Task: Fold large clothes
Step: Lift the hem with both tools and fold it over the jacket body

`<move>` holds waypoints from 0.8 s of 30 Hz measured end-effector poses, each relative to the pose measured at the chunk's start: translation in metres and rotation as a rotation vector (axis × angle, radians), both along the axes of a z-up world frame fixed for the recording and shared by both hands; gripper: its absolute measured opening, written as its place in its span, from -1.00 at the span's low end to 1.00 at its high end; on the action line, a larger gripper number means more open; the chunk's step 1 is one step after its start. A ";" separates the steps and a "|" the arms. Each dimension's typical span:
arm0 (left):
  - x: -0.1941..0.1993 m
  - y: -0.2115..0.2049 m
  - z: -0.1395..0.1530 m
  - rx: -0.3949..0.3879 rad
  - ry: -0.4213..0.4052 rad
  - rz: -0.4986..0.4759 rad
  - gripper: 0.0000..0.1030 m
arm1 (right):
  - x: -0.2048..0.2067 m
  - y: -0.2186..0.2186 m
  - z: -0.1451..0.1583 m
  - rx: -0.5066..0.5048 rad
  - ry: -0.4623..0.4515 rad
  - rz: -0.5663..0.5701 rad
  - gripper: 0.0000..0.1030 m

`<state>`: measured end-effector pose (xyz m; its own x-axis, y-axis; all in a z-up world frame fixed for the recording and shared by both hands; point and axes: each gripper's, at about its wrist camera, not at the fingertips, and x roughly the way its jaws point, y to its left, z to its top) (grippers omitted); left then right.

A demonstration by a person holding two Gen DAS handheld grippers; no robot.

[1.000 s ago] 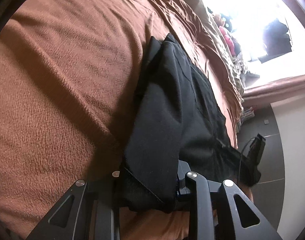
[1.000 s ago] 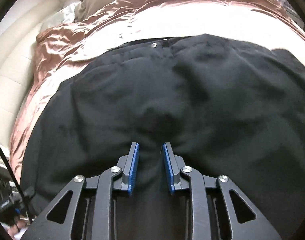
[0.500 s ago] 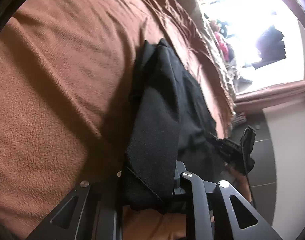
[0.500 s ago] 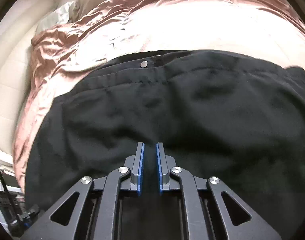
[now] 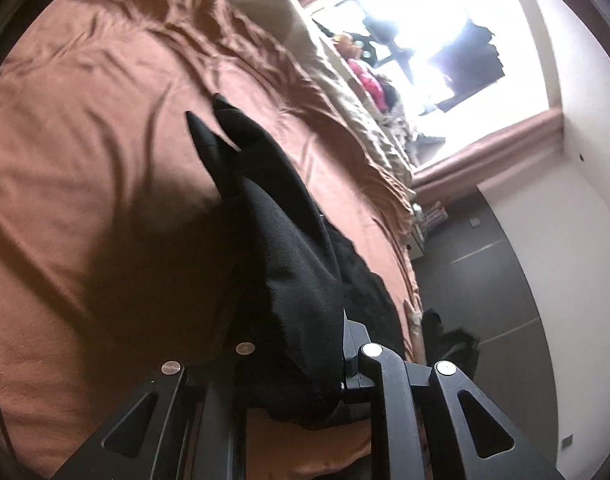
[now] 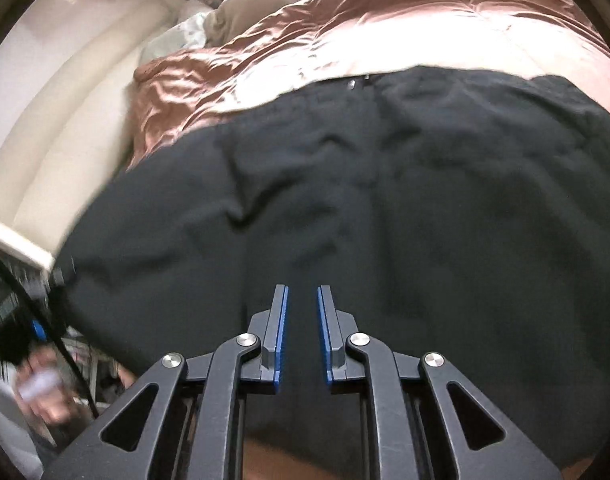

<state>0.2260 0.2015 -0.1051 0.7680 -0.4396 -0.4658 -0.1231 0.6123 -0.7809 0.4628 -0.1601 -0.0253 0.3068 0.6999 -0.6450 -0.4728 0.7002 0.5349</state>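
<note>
Black trousers (image 6: 385, 208) on brown bedspread (image 5: 105, 160), pinched in left tongs (image 5: 297, 356); right tongs (image 6: 303, 336) parted above them.

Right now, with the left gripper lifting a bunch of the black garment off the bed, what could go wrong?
1. The left gripper pinches a thick bunch of the black garment; layers may slip out unevenly and skew the fold.
2. The right gripper is slightly open over the cloth, apparently holding nothing, so that side may drag or bunch.
3. The garment lies near the edge of the bed and could slide off.
</note>
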 end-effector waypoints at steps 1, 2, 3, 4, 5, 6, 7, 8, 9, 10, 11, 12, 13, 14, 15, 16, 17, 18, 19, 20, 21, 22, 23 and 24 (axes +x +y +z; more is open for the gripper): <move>0.002 -0.005 0.006 0.006 -0.009 -0.006 -0.62 | -0.003 -0.004 -0.002 0.000 0.005 0.004 -0.78; 0.004 -0.009 0.012 0.011 -0.015 -0.010 -0.62 | -0.007 -0.008 -0.005 -0.009 0.009 0.013 -0.78; 0.005 -0.014 0.018 0.019 -0.022 -0.015 -0.62 | -0.010 -0.010 -0.009 -0.014 0.007 0.024 -0.78; 0.008 -0.019 0.022 0.026 -0.026 -0.019 -0.63 | -0.014 -0.012 -0.013 -0.012 0.009 0.034 -0.78; 0.010 -0.025 0.028 0.037 -0.030 -0.025 -0.63 | -0.016 -0.012 -0.014 0.001 0.016 0.041 -0.78; 0.012 -0.032 0.035 0.051 -0.032 -0.031 -0.63 | -0.017 -0.013 -0.015 0.019 0.024 0.043 -0.78; 0.014 -0.036 0.038 0.062 -0.033 -0.036 -0.63 | -0.017 -0.012 -0.018 0.037 0.029 0.040 -0.78; 0.016 -0.042 0.043 0.075 -0.035 -0.043 -0.63 | -0.018 -0.014 -0.020 0.050 0.027 0.035 -0.78; 0.018 -0.049 0.048 0.089 -0.037 -0.049 -0.64 | -0.020 -0.016 -0.022 0.058 0.020 0.034 -0.78; 0.019 -0.055 0.053 0.104 -0.038 -0.054 -0.64 | -0.022 -0.016 -0.025 0.049 0.007 0.023 -0.78; 0.023 -0.059 0.056 0.113 -0.039 -0.057 -0.65 | -0.024 -0.017 -0.029 0.060 0.003 0.010 -0.78; 0.024 -0.064 0.059 0.124 -0.042 -0.064 -0.65 | -0.024 -0.019 -0.034 0.066 0.007 -0.006 -0.78; 0.027 -0.072 0.065 0.139 -0.047 -0.074 -0.66 | -0.025 -0.019 -0.038 0.068 0.007 -0.013 -0.78; 0.029 -0.078 0.068 0.149 -0.049 -0.081 -0.66 | -0.026 -0.020 -0.044 0.069 0.010 -0.018 -0.78; 0.032 -0.083 0.071 0.160 -0.050 -0.091 -0.66 | -0.025 -0.022 -0.051 0.083 0.018 -0.025 -0.78; 0.034 -0.091 0.075 0.173 -0.050 -0.102 -0.66 | -0.025 -0.023 -0.054 0.095 0.017 -0.029 -0.78; 0.036 -0.100 0.079 0.188 -0.051 -0.113 -0.66 | -0.027 -0.025 -0.056 0.104 0.008 -0.029 -0.78; 0.040 -0.107 0.083 0.202 -0.052 -0.122 -0.66 | -0.027 -0.027 -0.056 0.105 -0.009 -0.021 -0.78; 0.044 -0.114 0.086 0.214 -0.053 -0.135 -0.66 | -0.032 -0.026 -0.057 0.103 -0.018 -0.016 -0.78; 0.048 -0.122 0.089 0.227 -0.054 -0.150 -0.66 | -0.034 -0.027 -0.057 0.104 -0.024 -0.009 -0.78; 0.051 -0.129 0.091 0.240 -0.054 -0.162 -0.66 | -0.036 -0.027 -0.057 0.109 -0.027 -0.004 -0.78; 0.055 -0.137 0.095 0.256 -0.054 -0.176 -0.66 | -0.036 -0.027 -0.056 0.117 -0.026 -0.003 -0.78; 0.060 -0.146 0.097 0.270 -0.053 -0.190 -0.66 | -0.037 -0.031 -0.055 0.132 -0.022 -0.005 -0.78; 0.063 -0.152 0.099 0.279 -0.053 -0.203 -0.66 | -0.040 -0.035 -0.053 0.146 -0.019 -0.009 -0.78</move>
